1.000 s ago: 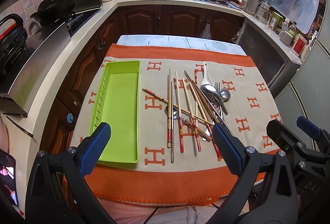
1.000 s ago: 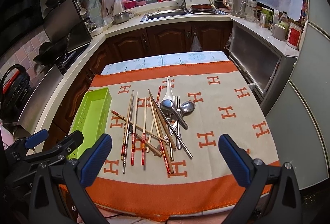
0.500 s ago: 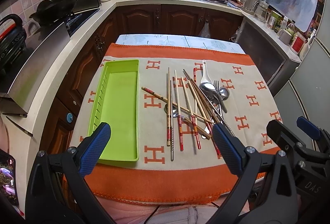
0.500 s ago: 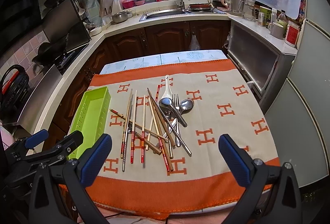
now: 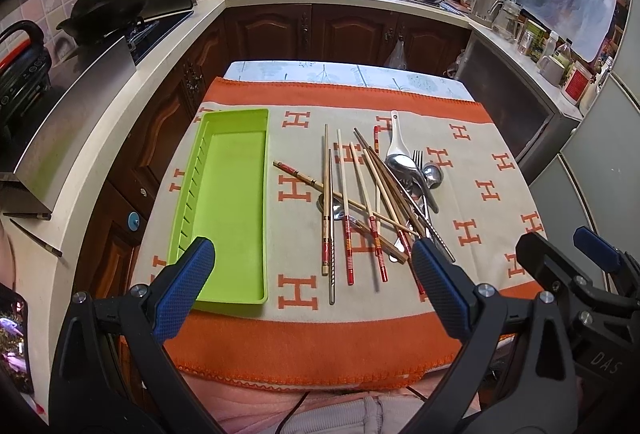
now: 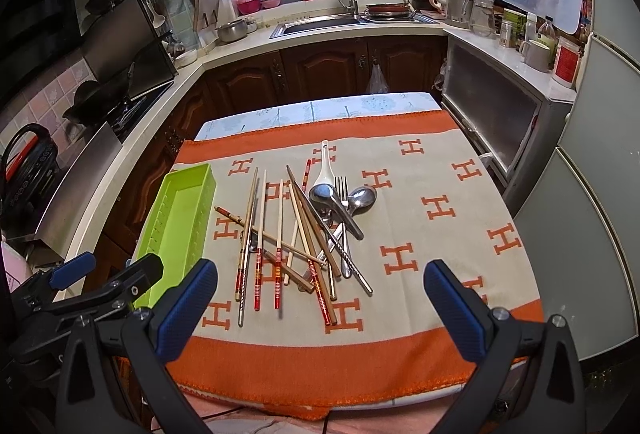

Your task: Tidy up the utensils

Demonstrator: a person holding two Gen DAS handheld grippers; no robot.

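Observation:
A long green tray (image 5: 224, 202) (image 6: 176, 230) lies empty on the left of the orange and beige cloth. To its right sits a crossed heap of several chopsticks (image 5: 348, 210) (image 6: 280, 246), with metal spoons (image 5: 404, 166) (image 6: 332, 198), a fork (image 6: 342, 190) and a white ceramic spoon (image 5: 396, 142) (image 6: 326, 170) mixed in at the far right. My left gripper (image 5: 312, 270) hovers open above the near edge of the cloth, holding nothing. My right gripper (image 6: 320, 290) also stands open and empty above the near edge. Each gripper shows at the other view's side.
The cloth-covered table (image 6: 460, 194) stands inside a U-shaped kitchen counter (image 5: 120, 102) with a stove and wok (image 5: 108, 14) at left, a sink (image 6: 320, 24) at the back and jars at right. A grey appliance (image 6: 580, 234) flanks the table's right side. Bare cloth lies right of the heap.
Both grippers have drawn back and risen slightly, so the table looks a little farther away. Both stay open. Nothing on the cloth has moved.

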